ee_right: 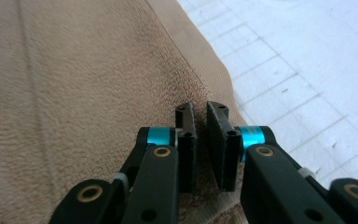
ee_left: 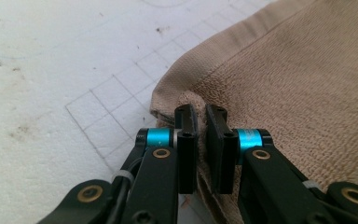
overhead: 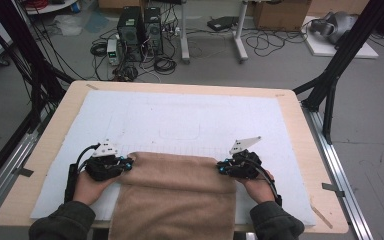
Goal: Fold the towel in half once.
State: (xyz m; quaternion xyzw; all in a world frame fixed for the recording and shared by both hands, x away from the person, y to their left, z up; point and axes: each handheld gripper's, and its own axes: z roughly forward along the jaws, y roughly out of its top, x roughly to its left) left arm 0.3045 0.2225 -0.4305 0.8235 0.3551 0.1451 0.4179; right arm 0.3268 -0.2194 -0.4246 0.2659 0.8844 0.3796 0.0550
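Pinching the far corners of the tan towel (overhead: 177, 192), one in each set of tongs: left tongs (overhead: 128, 162) clamped on the left corner, right tongs (overhead: 220, 166) clamped on the right one. Towel stretches flat between them over the white mat (overhead: 190, 117) on the table (overhead: 300, 135), near end drooping off the edge by the person's sleeves (overhead: 62, 222).

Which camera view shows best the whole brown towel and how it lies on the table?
The high view: the brown towel lies flat on the white mat, its near end hanging over the table edge. The left and right gripper views show just one corner each, pinched in the tongs.
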